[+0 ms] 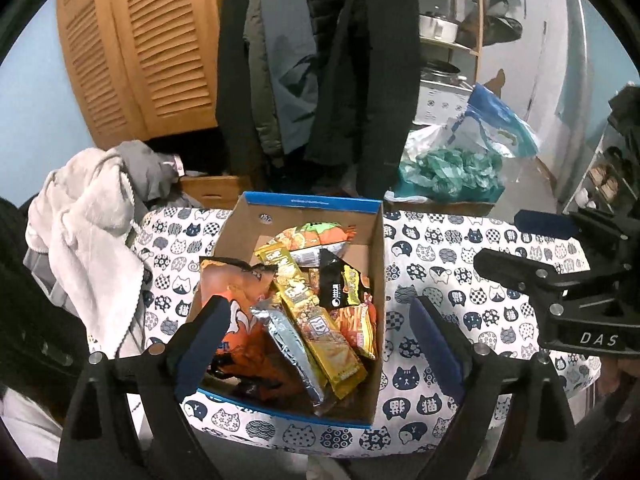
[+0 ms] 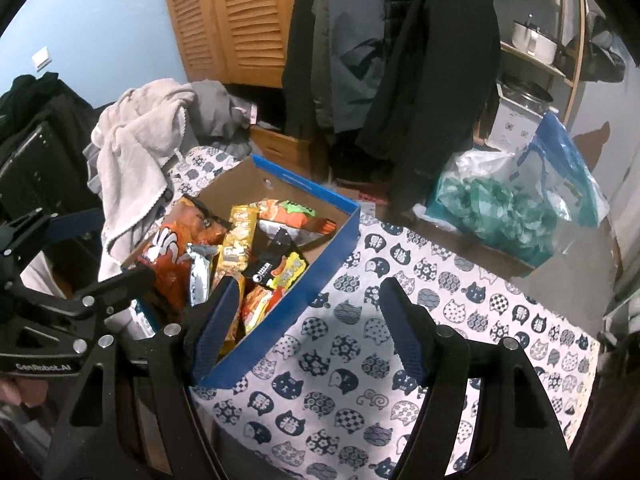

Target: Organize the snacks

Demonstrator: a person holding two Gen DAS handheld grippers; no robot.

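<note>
Snack packets [image 1: 304, 312] all piled inside cardboard box [image 1: 376, 280]. Left gripper [image 1: 320, 332] over box, jaws wide apart, empty. Right gripper [image 2: 308, 320] beside box, same. Bags probably light, crinkly, slippery; pinch sealed edge.

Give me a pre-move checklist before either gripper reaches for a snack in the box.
1. Left gripper open and empty: ok, the jaws stand wide over the cardboard box.
2. Right gripper open and empty: ok, it hangs over the box's blue side wall and the cat-print tablecloth.
3. Snacks reachable from above: ok, the orange chip bag, the long yellow packet and the black-and-yellow packet lie on top.
4. Snacks free to lift singly: not ok, the packets overlap.
5. Space on the cloth beside the box: ok, bare to its right.
6. Grippers clear of each other: cannot tell, they sit close.
</note>
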